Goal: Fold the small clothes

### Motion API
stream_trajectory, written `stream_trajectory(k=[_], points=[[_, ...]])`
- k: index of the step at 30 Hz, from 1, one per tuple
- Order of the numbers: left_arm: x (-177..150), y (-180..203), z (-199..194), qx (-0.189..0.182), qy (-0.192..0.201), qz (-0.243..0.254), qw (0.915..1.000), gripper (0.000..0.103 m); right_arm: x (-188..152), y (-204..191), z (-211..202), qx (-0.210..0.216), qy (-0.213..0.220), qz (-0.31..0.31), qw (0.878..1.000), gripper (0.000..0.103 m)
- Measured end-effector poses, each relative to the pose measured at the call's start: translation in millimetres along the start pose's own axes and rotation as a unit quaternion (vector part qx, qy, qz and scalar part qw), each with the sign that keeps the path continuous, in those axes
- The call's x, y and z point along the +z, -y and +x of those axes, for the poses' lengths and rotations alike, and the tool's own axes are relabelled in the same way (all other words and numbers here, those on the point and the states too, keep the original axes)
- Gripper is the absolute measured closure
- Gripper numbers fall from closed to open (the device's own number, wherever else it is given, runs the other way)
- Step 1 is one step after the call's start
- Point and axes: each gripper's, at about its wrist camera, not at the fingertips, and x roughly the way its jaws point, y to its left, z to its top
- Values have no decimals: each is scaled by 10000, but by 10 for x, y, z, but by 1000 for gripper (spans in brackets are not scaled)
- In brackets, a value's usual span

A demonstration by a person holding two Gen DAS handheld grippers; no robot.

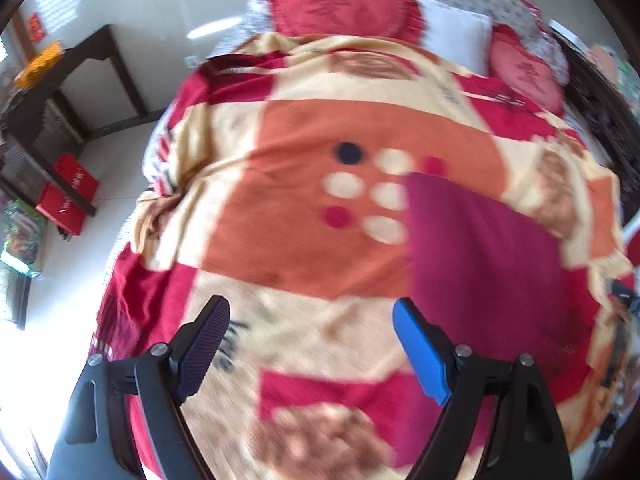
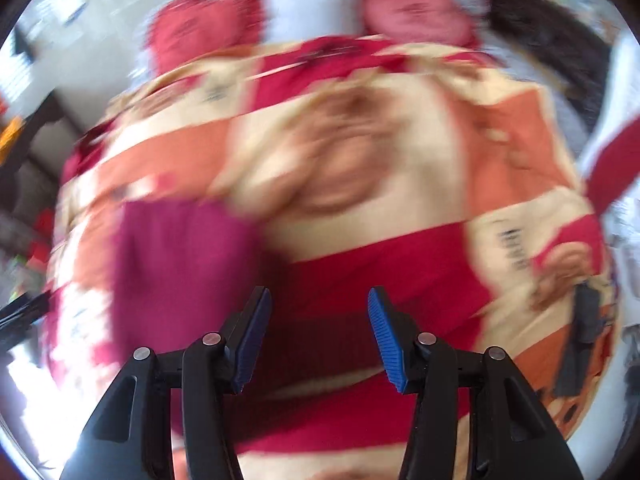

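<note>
A magenta garment (image 1: 484,256) lies flat on a patterned red, orange and cream blanket (image 1: 320,128) that covers a bed. In the left wrist view the garment is ahead and to the right of my left gripper (image 1: 310,310), which hangs above the blanket with its jaws wide and nothing between them. The right wrist view is blurred. There the magenta garment (image 2: 180,264) lies to the left of my right gripper (image 2: 316,300), whose jaws stand apart over a dark red patch of blanket with nothing between them.
Red heart-shaped cushions (image 1: 344,4) and a white pillow (image 1: 456,32) sit at the head of the bed. Left of the bed are a dark wooden table (image 1: 68,92), red boxes (image 1: 68,192) and pale floor. A dark object (image 2: 584,344) lies on the blanket at the right.
</note>
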Motion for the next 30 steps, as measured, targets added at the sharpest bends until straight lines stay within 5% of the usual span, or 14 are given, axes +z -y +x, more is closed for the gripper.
stream_trajectory(k=[3,8,10,12,22,30], points=[[-39,-234,367,101,108,-353,9993,16,131,638,332,-683,89,233,9974,72],[-197,-582,936,446,116,-1064,9932,16,153,1161,777,-1035,328,163,9940,72],[-249,-588,951,538,514,-1034,9919,7,129,1353,936,-1160,390,264,9921,72],[-300,-525,982,588,749,-824,9920,0,95,1522,1049,-1170,467,450,9910,72],[-421,-379,1033,1042,1138,-596,9862,0,-84,1716,1290,-917,1003,360,9901,25],[-408,-351,1066,1138,1163,-525,9853,0,-82,1769,1310,-743,1062,494,9903,20]])
